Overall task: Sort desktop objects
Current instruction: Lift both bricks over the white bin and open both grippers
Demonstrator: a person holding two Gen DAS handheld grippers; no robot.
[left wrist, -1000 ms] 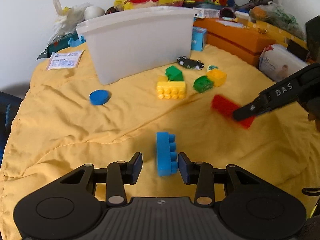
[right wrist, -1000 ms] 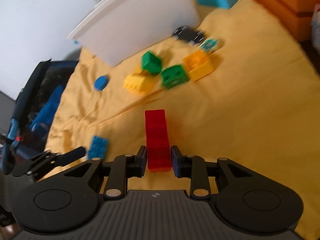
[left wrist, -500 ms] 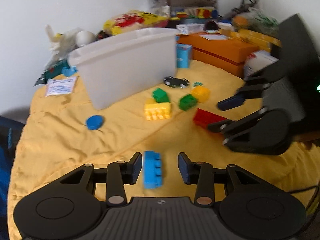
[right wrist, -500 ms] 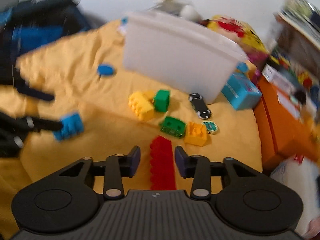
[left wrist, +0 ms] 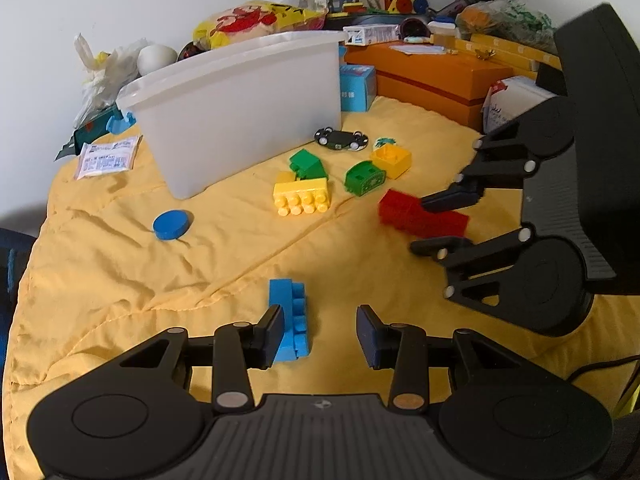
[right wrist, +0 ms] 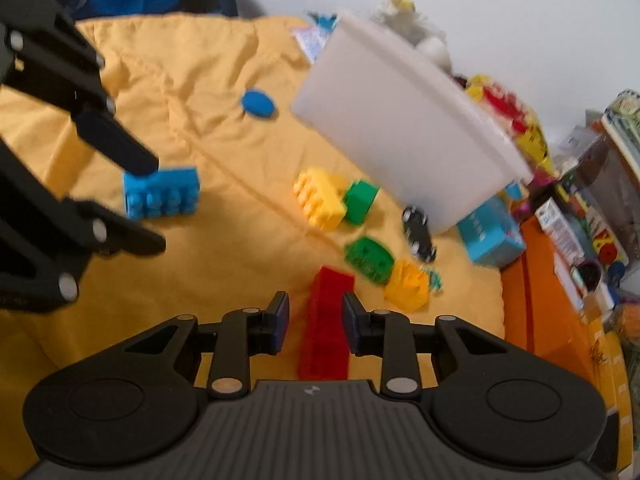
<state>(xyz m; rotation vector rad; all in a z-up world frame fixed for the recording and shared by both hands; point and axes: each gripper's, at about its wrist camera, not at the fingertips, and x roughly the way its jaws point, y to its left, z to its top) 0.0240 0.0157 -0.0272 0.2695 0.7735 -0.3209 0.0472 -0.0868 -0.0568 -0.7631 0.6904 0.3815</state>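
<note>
Pick-up step: my right gripper was closing around the red brick on the yellow cloth, pads not yet pressing. My left gripper stood open, the blue brick against its left pad. Next, I judged, each needed a firm squeeze before lifting toward the white bin.

Both tools are matte black plastic: the left gripper has a wide body with fine parallel ribs down its middle, a small pale logo at the top edge of the ribbing, and a large round disc set into each shoulder. From each shoulder an open triangular link and a straight bar run to a finger, the bars pinned with round metal screws, some silver and one coppery, and the fingers end in flat dark-blue rectangular pads. The right gripper is built the same way, with silver pivot screws and blue-faced pads.
</note>
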